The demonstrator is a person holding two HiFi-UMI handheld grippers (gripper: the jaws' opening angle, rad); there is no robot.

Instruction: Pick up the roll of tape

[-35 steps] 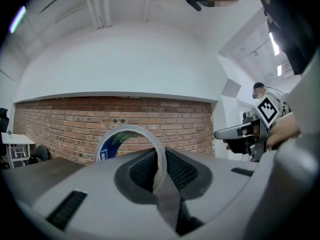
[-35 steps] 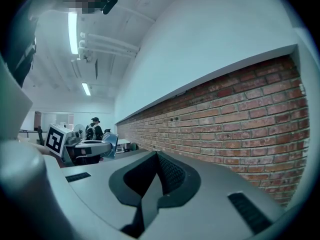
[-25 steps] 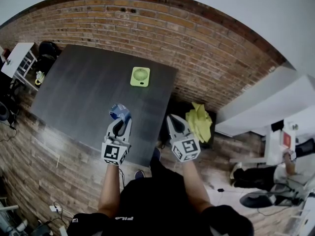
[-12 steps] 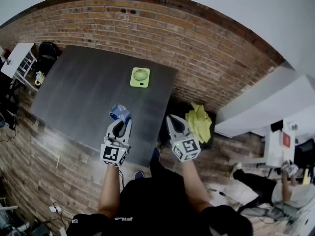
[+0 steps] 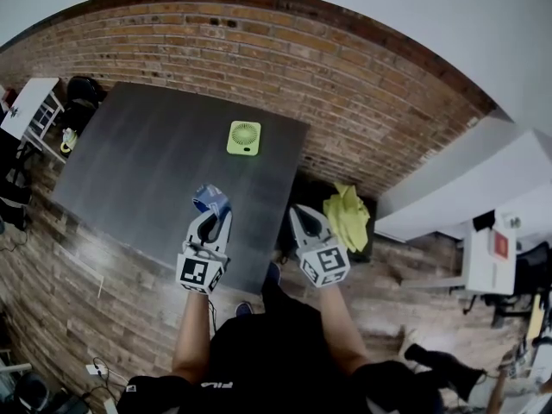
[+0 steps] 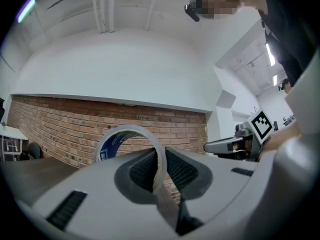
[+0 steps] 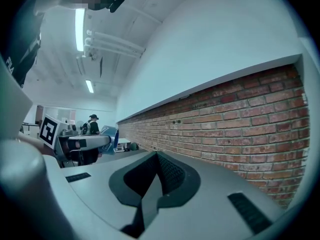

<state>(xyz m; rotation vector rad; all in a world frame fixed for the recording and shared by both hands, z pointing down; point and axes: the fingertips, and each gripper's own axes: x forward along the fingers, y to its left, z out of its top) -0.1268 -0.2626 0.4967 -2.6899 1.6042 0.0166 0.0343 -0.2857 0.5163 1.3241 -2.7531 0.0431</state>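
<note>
One roll of tape (image 5: 210, 198) sits pinched in our left gripper (image 5: 210, 216) over the dark table (image 5: 138, 162). Our right gripper (image 5: 300, 212) is squeezed together, holding nothing.

The person is wearing a black short-sleeved shirt (image 5: 259, 352) with small white lettering; the pale grey left gripper (image 5: 210, 216) and right gripper (image 5: 299, 211) are each bearing a black-and-white marker cube (image 5: 200, 273)

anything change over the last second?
Only a person in the background has moved, toward the bottom right corner. The rest is unchanged: the left hand-held gripper is still shut on the roll of tape above the table, the right hand-held gripper is shut and empty, and the green fan is in place.
</note>
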